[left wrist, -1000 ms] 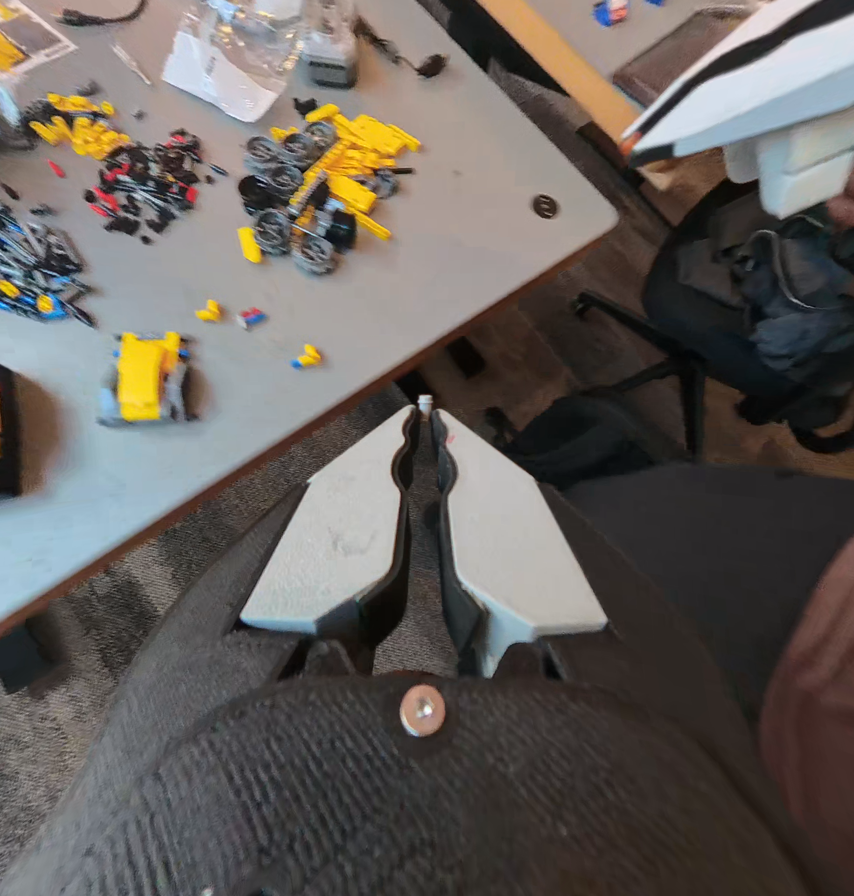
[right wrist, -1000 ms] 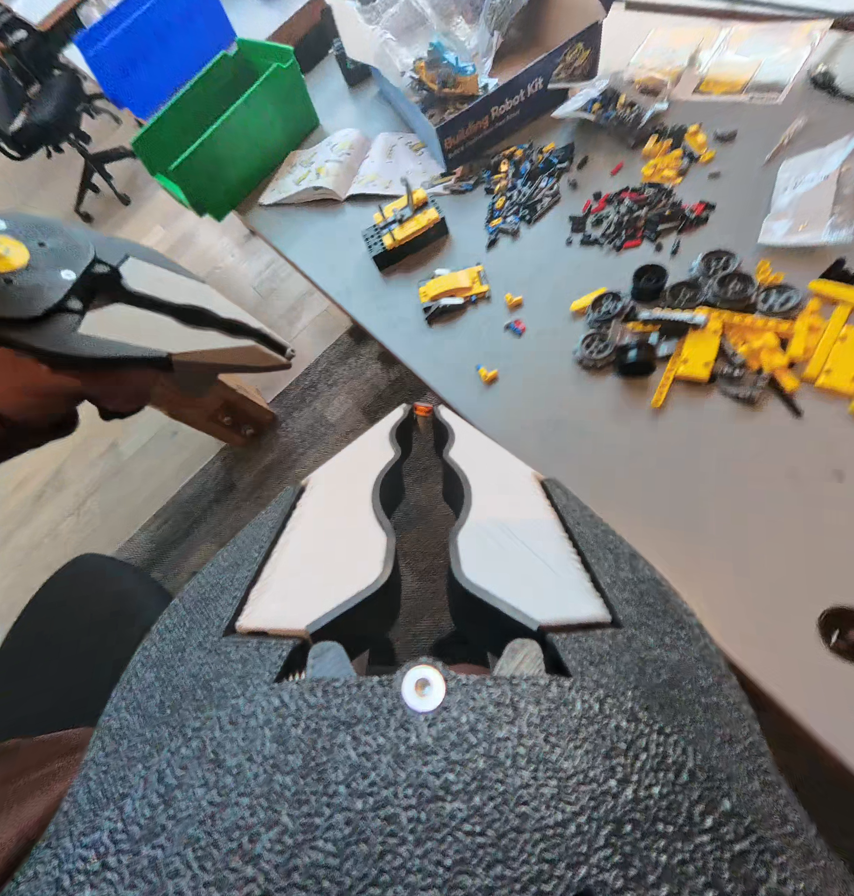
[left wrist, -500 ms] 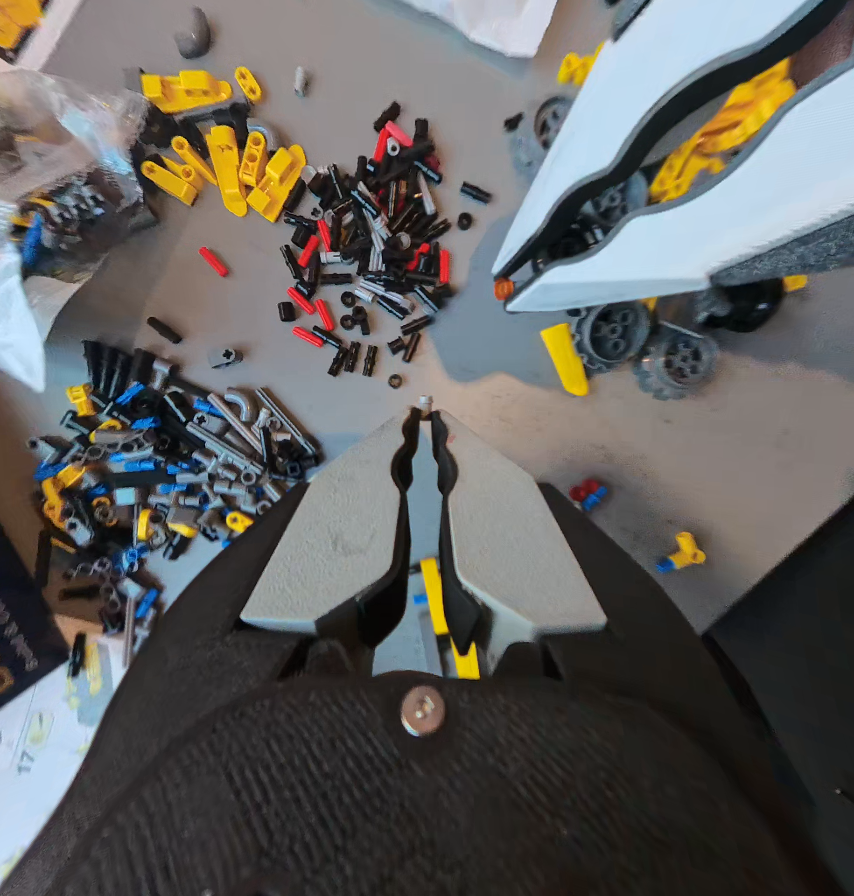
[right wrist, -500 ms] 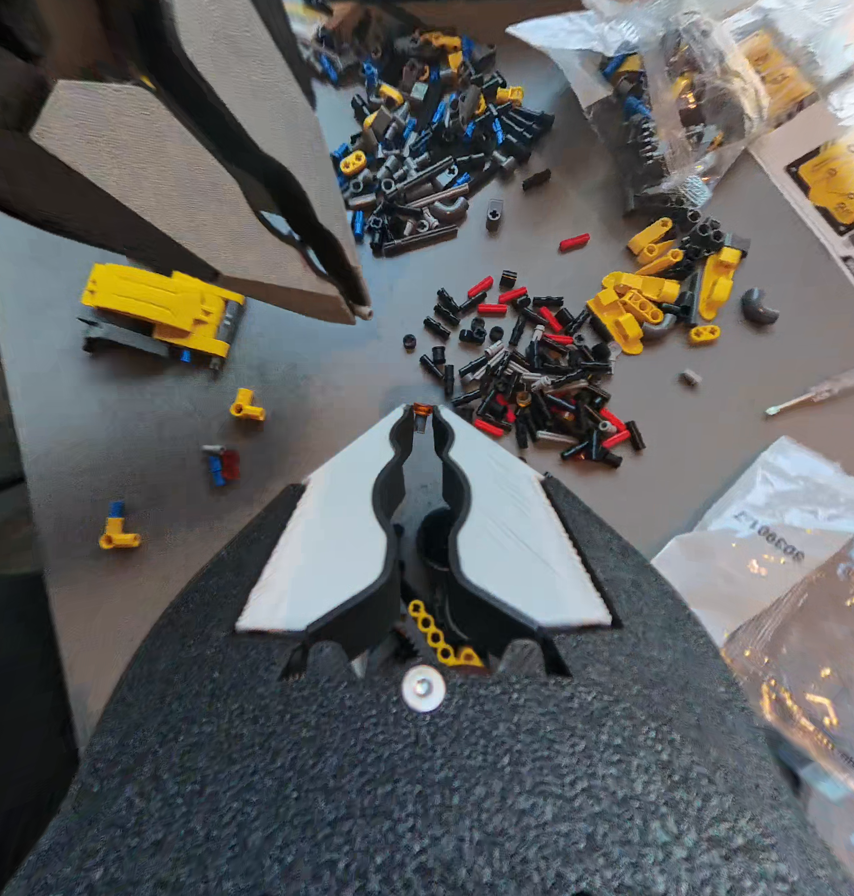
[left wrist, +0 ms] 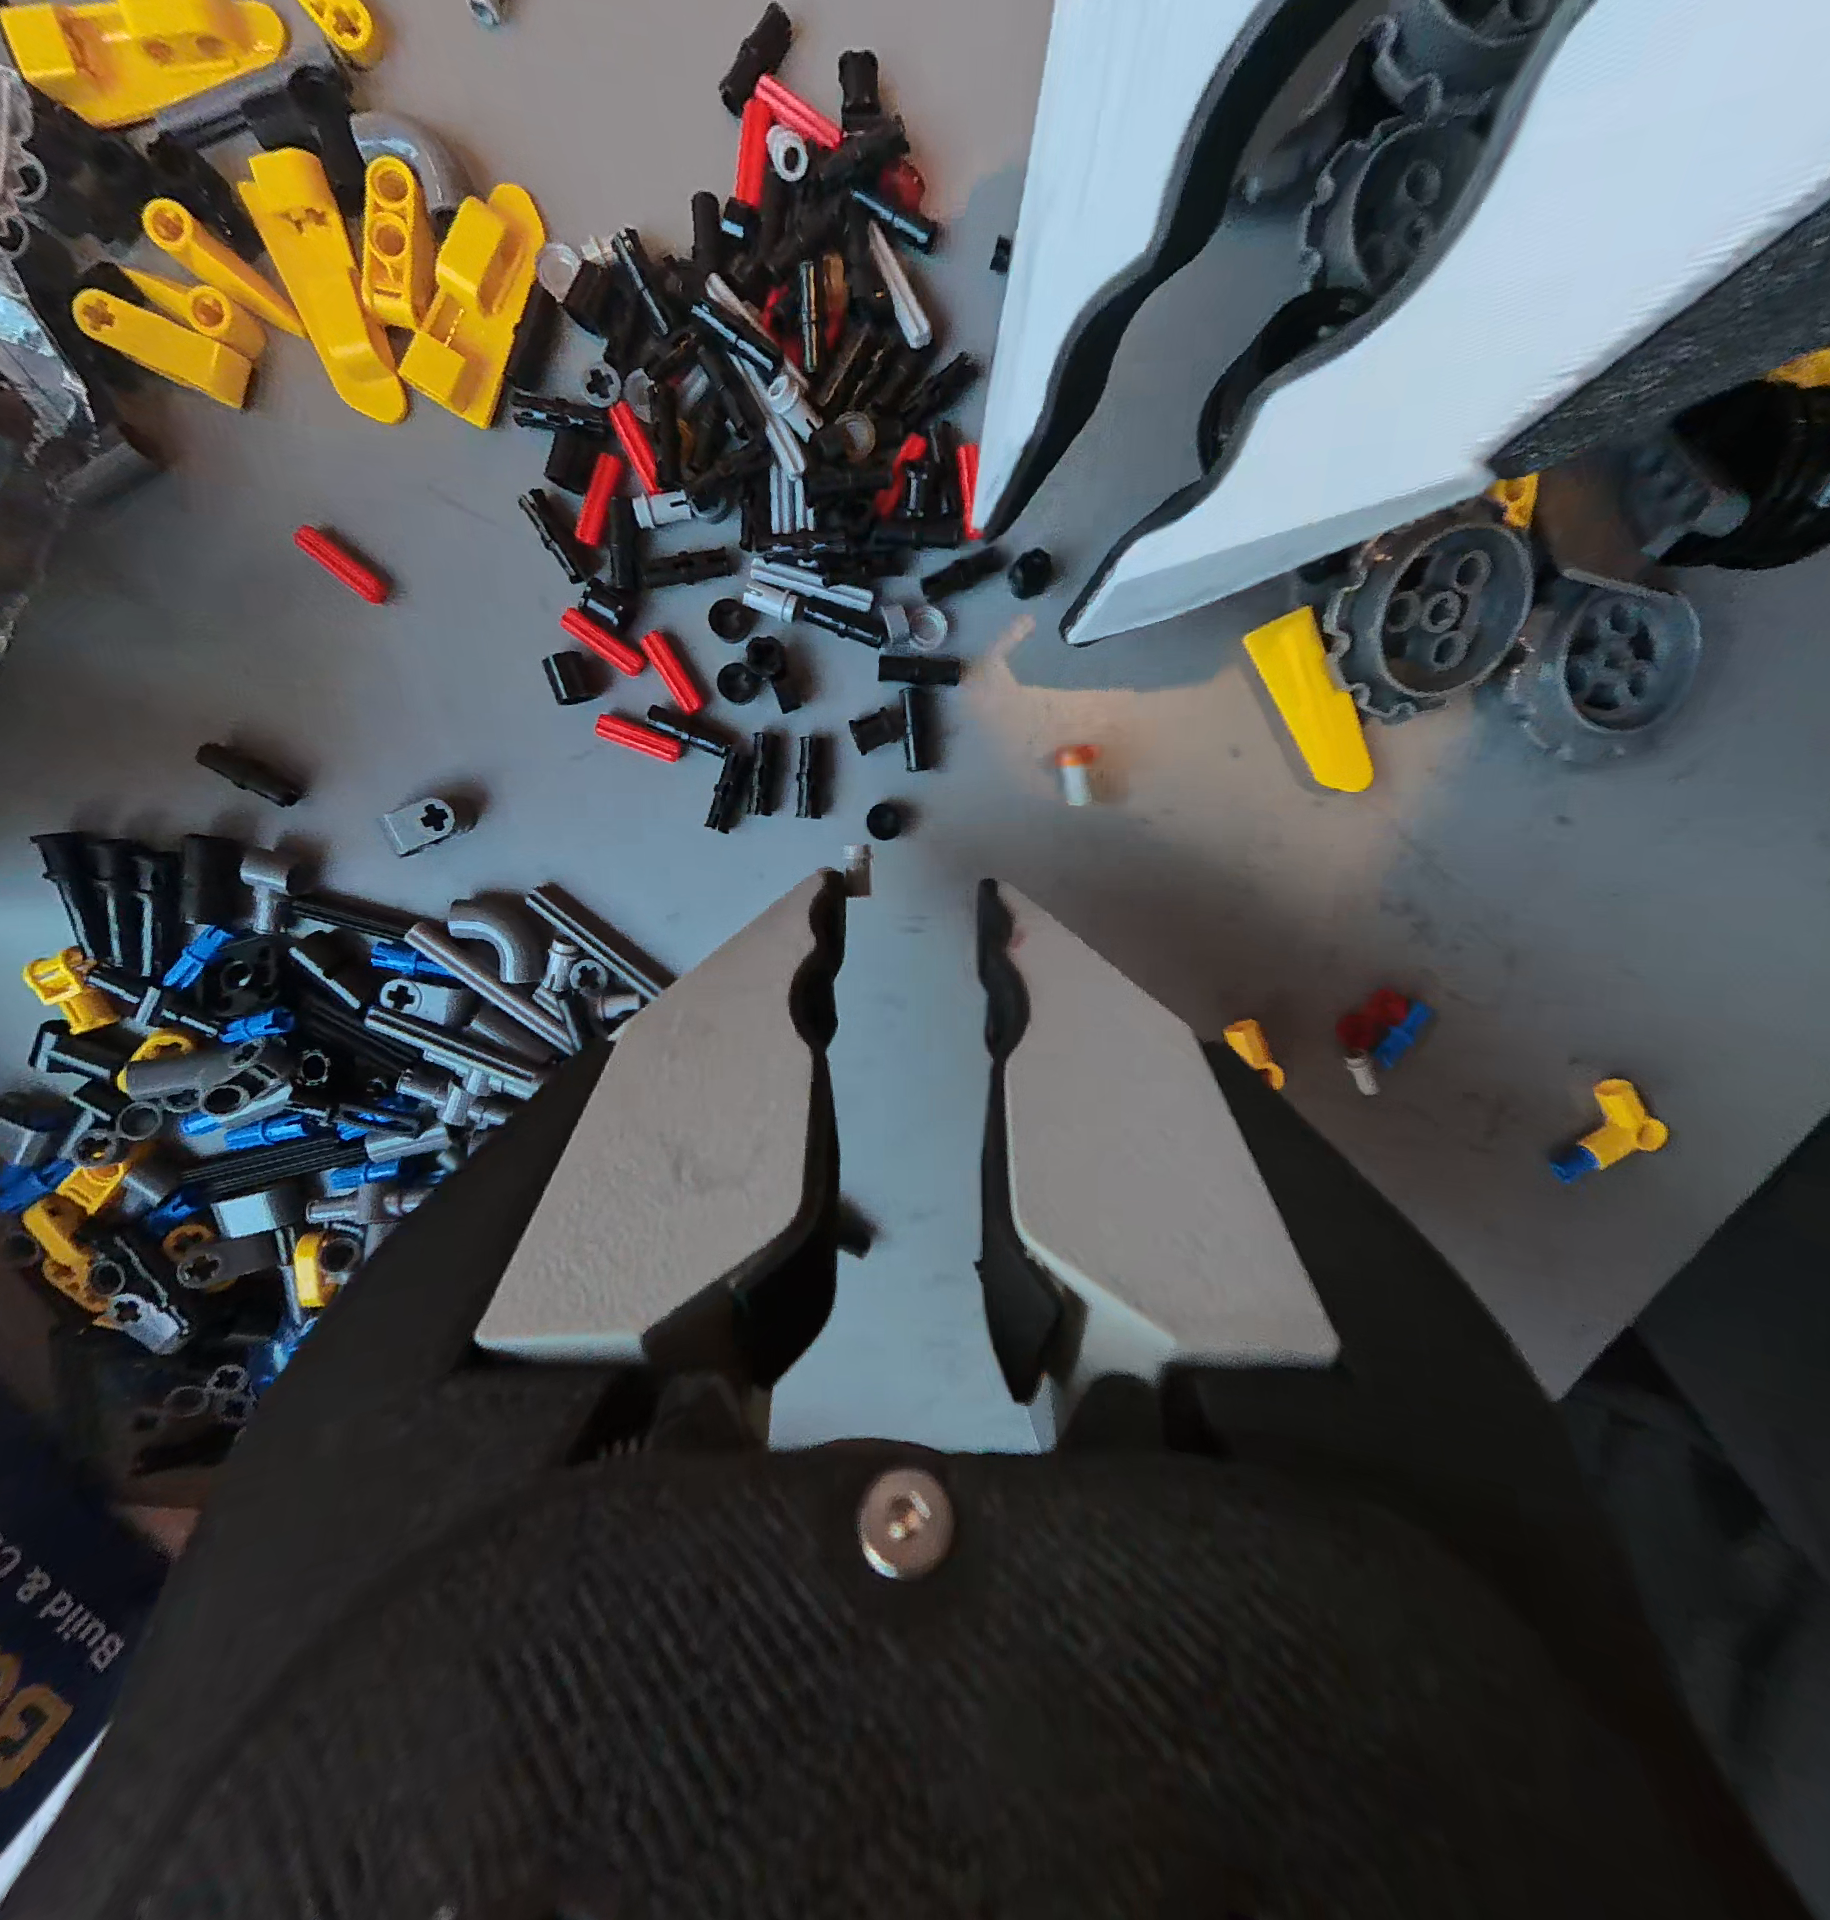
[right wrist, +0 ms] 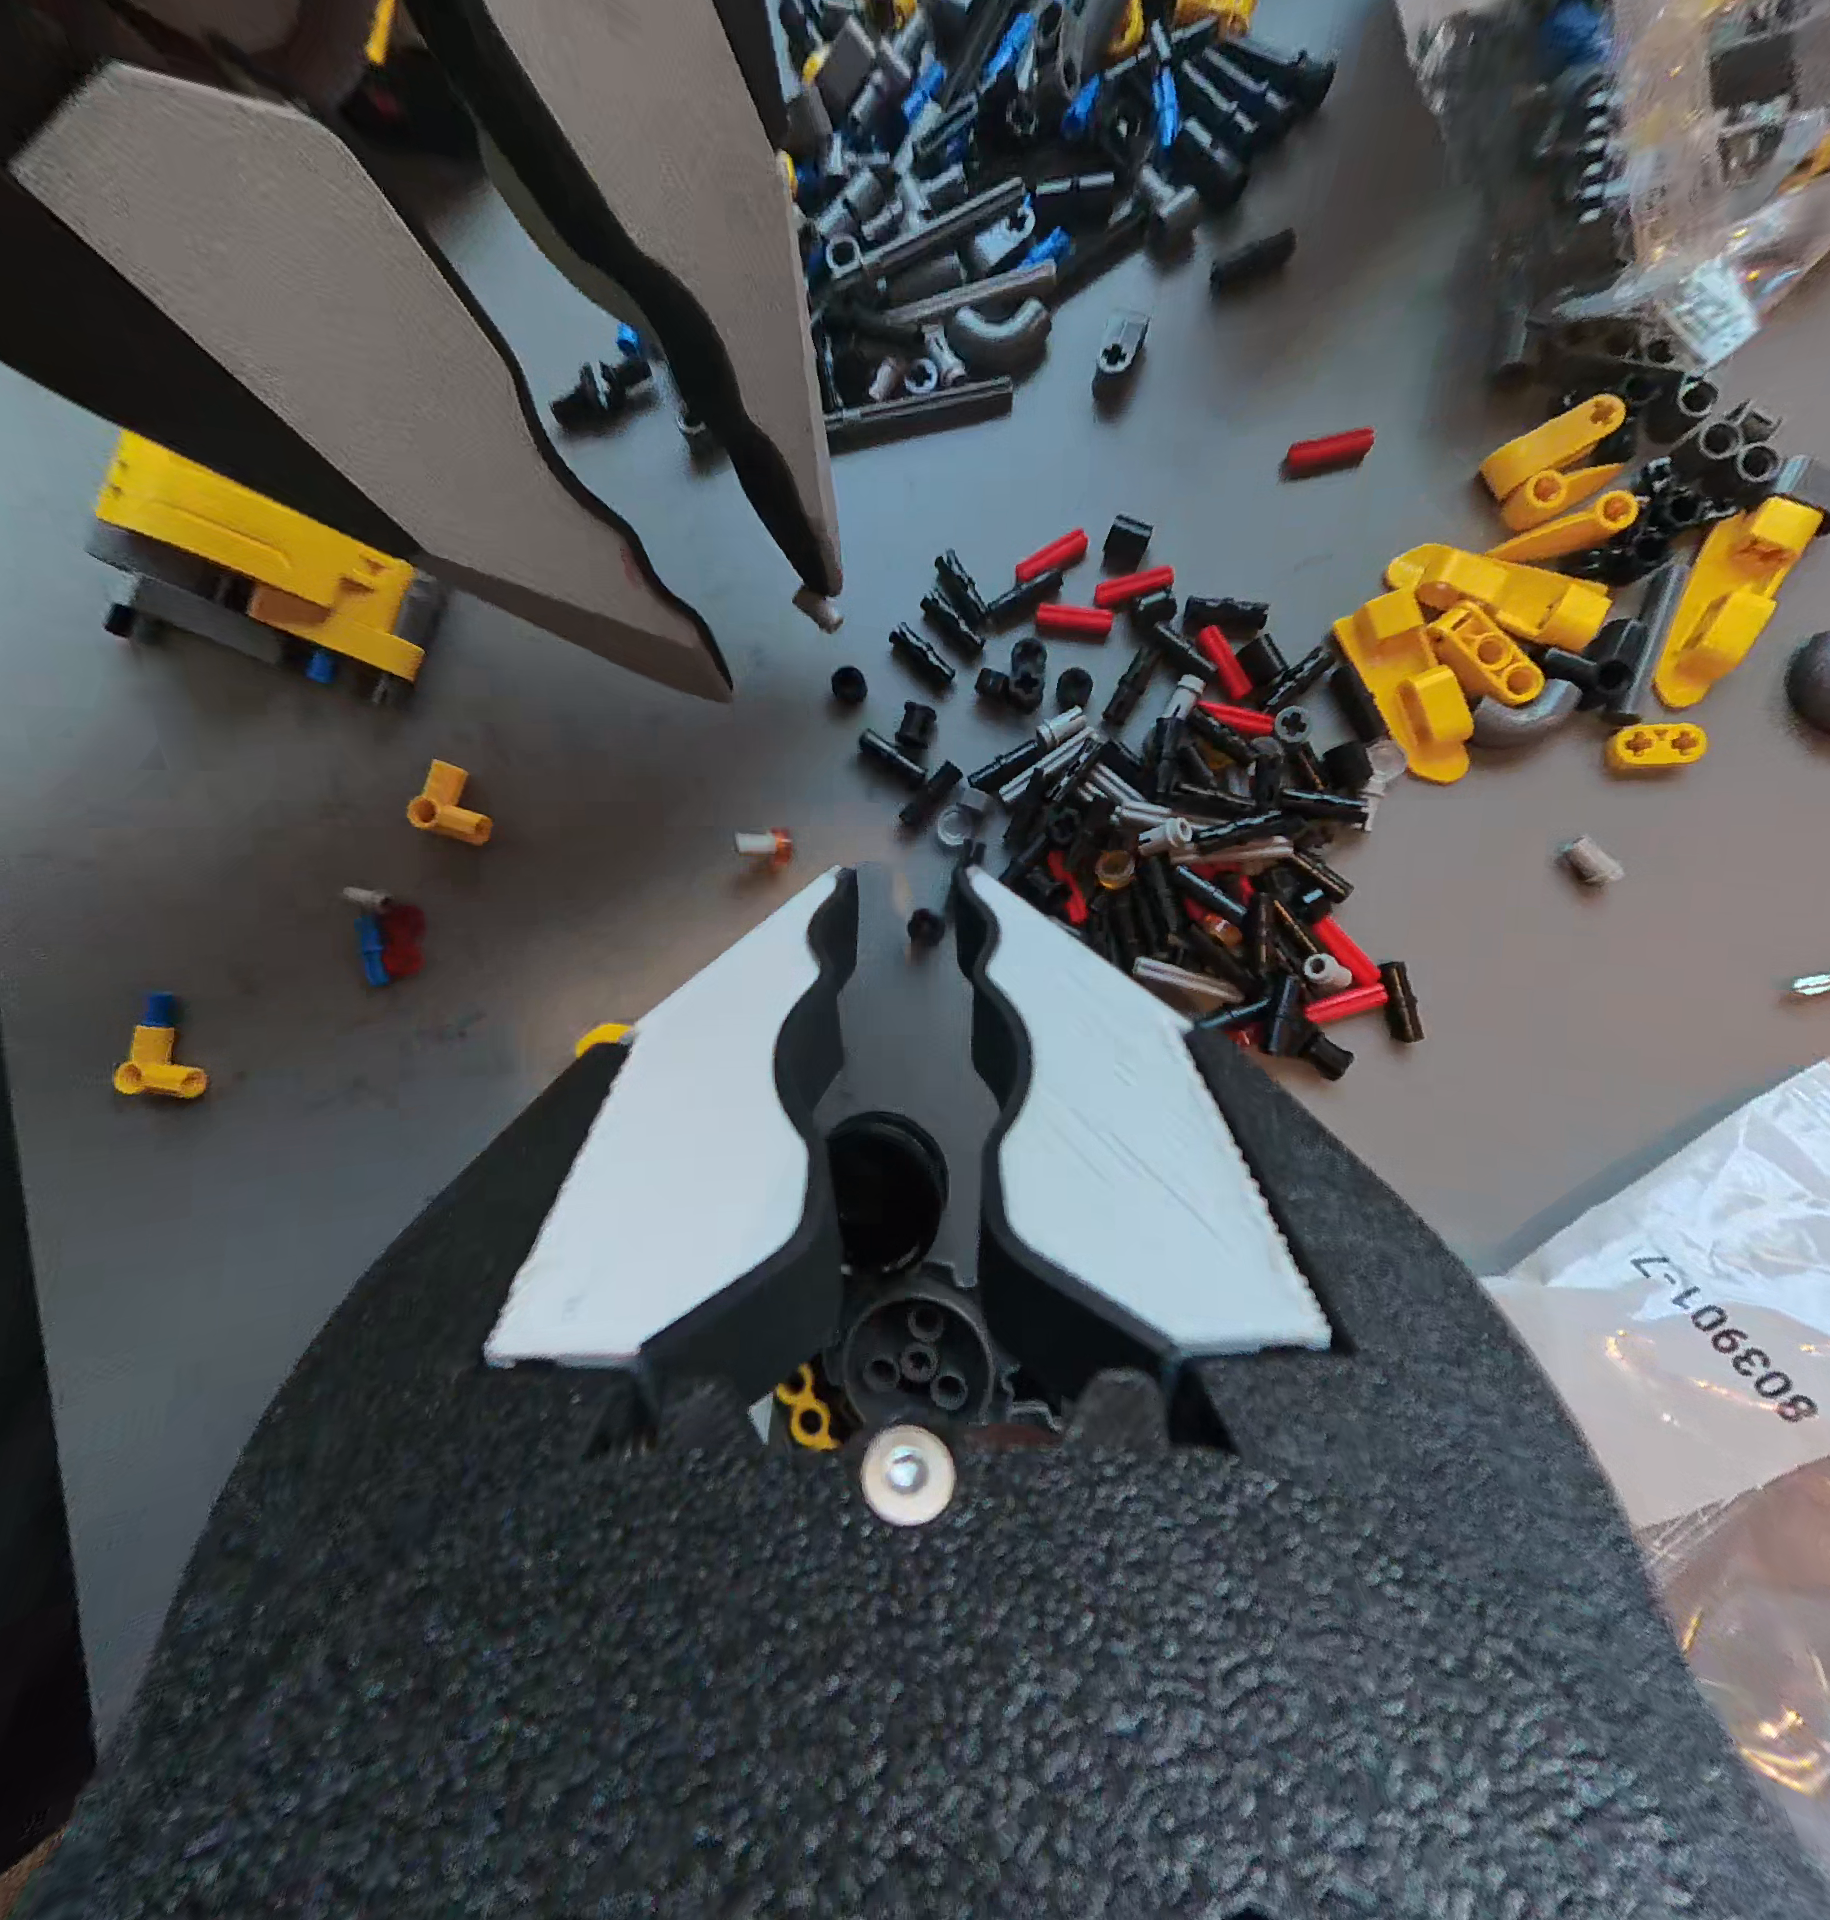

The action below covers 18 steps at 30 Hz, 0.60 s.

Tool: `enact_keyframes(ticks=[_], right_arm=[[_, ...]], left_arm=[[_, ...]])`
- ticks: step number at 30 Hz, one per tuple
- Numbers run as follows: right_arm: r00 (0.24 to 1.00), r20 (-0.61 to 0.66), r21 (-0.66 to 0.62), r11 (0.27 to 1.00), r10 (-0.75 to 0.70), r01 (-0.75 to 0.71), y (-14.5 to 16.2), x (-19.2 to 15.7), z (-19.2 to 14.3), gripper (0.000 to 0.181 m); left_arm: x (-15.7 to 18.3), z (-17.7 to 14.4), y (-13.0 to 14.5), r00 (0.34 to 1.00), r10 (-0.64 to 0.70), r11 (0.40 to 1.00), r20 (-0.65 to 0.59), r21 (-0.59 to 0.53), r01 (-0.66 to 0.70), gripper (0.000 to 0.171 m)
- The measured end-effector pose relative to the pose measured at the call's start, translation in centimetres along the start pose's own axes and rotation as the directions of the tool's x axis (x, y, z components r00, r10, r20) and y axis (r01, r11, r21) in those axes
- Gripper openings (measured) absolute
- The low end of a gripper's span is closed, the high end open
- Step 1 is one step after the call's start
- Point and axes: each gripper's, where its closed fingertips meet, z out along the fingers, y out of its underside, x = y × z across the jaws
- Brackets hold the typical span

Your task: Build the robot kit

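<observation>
a: well, what's hard to make out?

b: plenty. under the right gripper [right wrist: 906,883], wheels [right wrist: 916,1351] and a yellow beam show only through the gap between its fingers, near the base. the clear bags [right wrist: 1669,156] at the top right are cut off by the frame, and the small yellow build [right wrist: 267,582] is half covered by the other gripper's fingers. in the left wrist view a dark box [left wrist: 17,1662] is clipped at the lower left corner.

a: and the jaws?

b: left gripper [left wrist: 911,883] is released, a clear gap between its tips, nothing between them. a tiny grey peg [left wrist: 857,858] sits right at its left fingertip; i can't tell whether it's touching. right gripper is parted a little too, gripping nothing, with a small black bush [right wrist: 924,925] on the table seen between its tips.

a: what's nearest?

b: the heap of black and red pins [left wrist: 776,468] on the grey table [left wrist: 1306,883], and a white-and-orange pin [left wrist: 1075,774] lying loose between the two grippers.
</observation>
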Motion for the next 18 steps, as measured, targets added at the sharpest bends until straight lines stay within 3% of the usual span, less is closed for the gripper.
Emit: enact_keyframes(ticks=[5,9,12,15,18], right_arm=[[0.999,-0.022,0.023,0.999,0.028,-0.028,-0.4,0.1,-1.2,0.017],[0.994,-0.039,0.059,0.994,0.097,-0.095,-0.9,-0.4,-2.6,0.015],[0.986,-0.085,0.09,0.986,0.145,-0.137,-1.3,-0.6,-4.0,0.014],[0.964,-0.123,0.167,0.962,0.237,-0.216,-2.1,-1.0,-6.2,0.014],[0.936,-0.174,0.238,0.936,0.305,-0.26,-2.8,-1.8,-8.2,0.014]], left_arm=[[0.4,-0.5,-0.3,0.999,-0.013,1.0,-0.05,0.022,0.014,0.025],[1.3,-0.8,0.5,0.995,-0.044,0.999,-0.094,0.008,0.045,0.037],[1.1,-1.5,0.9,0.998,-0.023,1.0,-0.06,0.017,0.024,0.039],[1.0,-4.9,0.1,0.999,-0.032,0.993,-0.018,0.109,0.033,0.04],[2.0,-10.6,-0.1,0.999,-0.043,0.968,0.02,0.249,0.037,0.044]])
